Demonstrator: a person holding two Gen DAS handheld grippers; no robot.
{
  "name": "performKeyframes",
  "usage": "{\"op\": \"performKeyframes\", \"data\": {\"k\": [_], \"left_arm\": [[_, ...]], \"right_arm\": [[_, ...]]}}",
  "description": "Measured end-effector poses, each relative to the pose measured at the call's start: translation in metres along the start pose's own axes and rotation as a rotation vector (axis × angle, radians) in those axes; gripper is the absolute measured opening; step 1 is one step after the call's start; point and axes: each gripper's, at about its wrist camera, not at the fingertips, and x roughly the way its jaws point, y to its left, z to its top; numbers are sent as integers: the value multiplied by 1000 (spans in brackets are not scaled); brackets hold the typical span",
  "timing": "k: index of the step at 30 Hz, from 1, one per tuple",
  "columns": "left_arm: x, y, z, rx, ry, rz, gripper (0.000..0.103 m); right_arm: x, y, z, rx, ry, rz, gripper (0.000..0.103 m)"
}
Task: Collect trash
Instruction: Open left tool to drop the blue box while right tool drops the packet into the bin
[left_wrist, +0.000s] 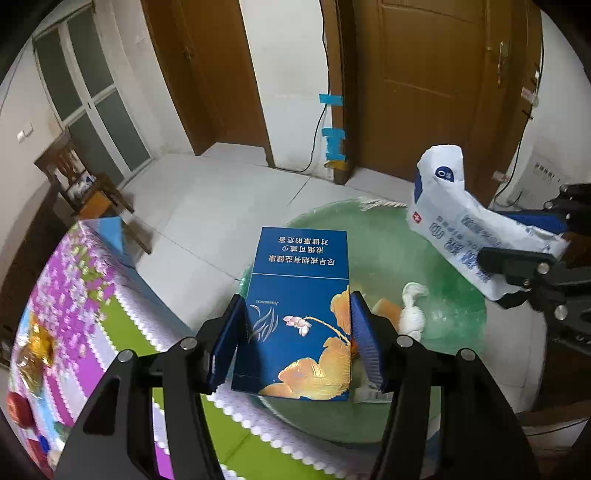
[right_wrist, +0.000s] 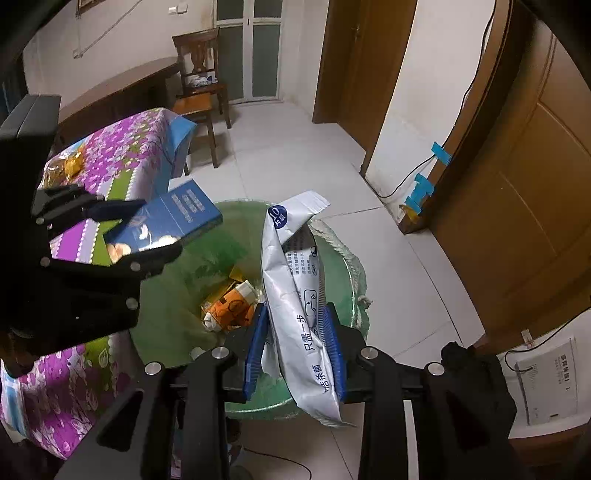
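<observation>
two hand-held grippers hang over a green-lined trash bin, each carrying a piece of rubbish. the left hand-held gripper clamps a blue cigarette carton by its two side faces, the box standing almost upright between the blue pads, its lower end above the near rim of the bin. the right hand-held gripper pinches a crumpled white wipes packet near its lower third, jaws narrow, the packet's open top flopping above the middle of the bin. inside, at the bottom, lie an orange box and a twist of white tissue. the bin stands on the tiled floor just beside the surface with the purple flowered cloth.

the step in hand appears to be the drop. done well, it means bringing each item fully past the rim before letting go: the carton seems to sit over the near edge and could tip onto the rim or the cloth if released where it is. the light packet may cling to a pad, so a full opening and a slight downward tilt would likely help. releasing one item at a time looks safer, since the two tools are close together.
</observation>
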Motion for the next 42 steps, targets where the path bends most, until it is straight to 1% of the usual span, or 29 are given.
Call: {"op": "performKeyframes", "data": {"k": [4, 12, 13, 14, 15, 16, 20, 30, 34, 42], "left_arm": [[2, 2, -2, -30, -5, 4, 55], [-4, 4, -3, -47, -30, 8, 56], [-5, 4, -3, -46, -32, 9, 58], [-5, 3, -3, -41, -31, 20, 64], [-5, 4, -3, -42, -35, 36, 75], [-6, 4, -4, -45, -40, 44, 76], [-3, 9, -5, -54, -24, 48, 76], [-3, 2, -7, -17, -9, 51, 76], [-2, -1, -10, -8, -1, 42, 76], [3, -9, -13, 14, 30, -8, 76]], "right_arm": [[-3, 1, 0, 20, -35, 1, 32], [-8, 3, -1, 23, -73, -8, 32], [-9, 4, -2, 20, -79, -8, 34], [-9, 6, -2, 12, -88, 3, 40], [-8, 7, -3, 10, -87, 4, 45], [-8, 6, -5, 15, -90, -5, 52], [-5, 2, -5, 26, -83, -15, 52], [5, -2, -11, 23, -34, -24, 52], [9, -3, -14, 25, -25, -23, 52], [11, -6, -18, 23, -16, -24, 52]]}}
